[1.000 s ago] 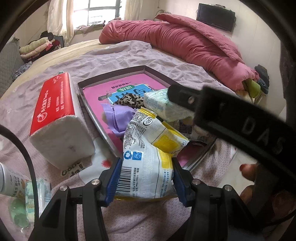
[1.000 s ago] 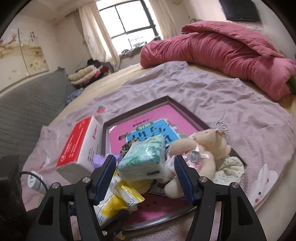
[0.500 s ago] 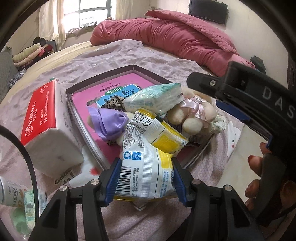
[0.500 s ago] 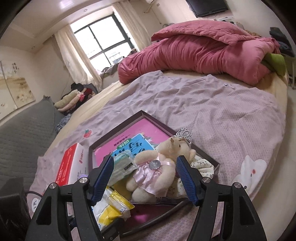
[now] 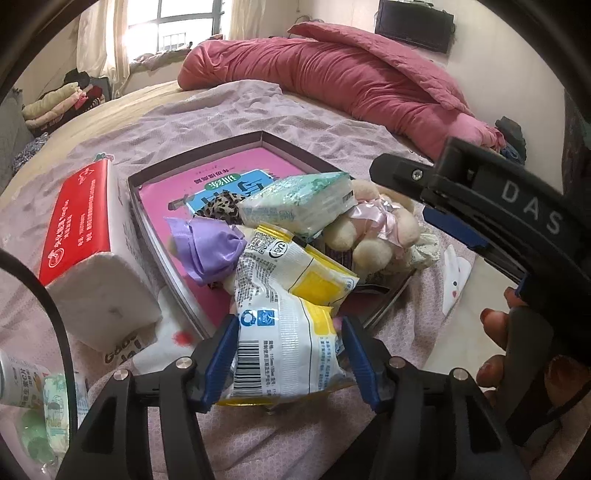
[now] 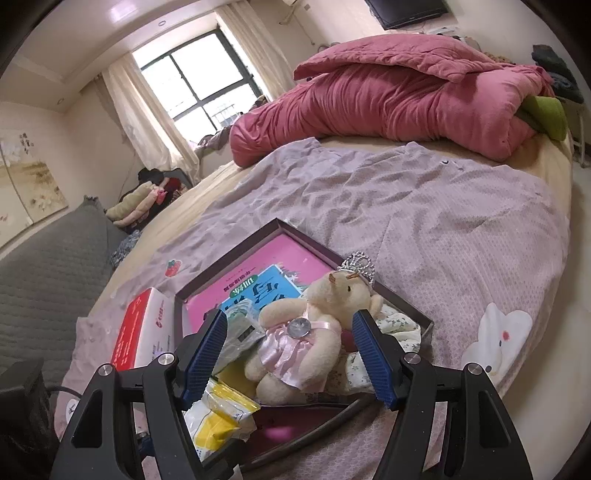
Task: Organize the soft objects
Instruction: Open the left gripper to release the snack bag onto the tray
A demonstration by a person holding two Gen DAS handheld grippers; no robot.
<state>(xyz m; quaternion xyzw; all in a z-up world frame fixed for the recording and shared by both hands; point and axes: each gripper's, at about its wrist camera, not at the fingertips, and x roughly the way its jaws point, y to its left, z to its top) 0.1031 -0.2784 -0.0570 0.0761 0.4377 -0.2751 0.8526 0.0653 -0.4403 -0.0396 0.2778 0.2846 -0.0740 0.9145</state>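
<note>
My left gripper: jaws just widened, snack packet between pads, over tray near rim. My right gripper: jaws apart, straddling teddy bear in tray. Tissue pack atop pile hides bear's head. Red tissue box left of tray. Bottle cut off. Painted fingers on right handle.

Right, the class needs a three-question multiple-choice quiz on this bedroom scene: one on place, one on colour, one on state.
1. Where is the red tissue pack? A in the tray; B beside the tray, on the bedspread; C on the floor.
2. The teddy bear has a dress that is: A pink; B green; C black.
3. The wall TV screen is: A showing a picture; B covered; C dark.
Answers: B, it lies outside the rim; A, pink satin skirt; C, blank black screen.
</note>
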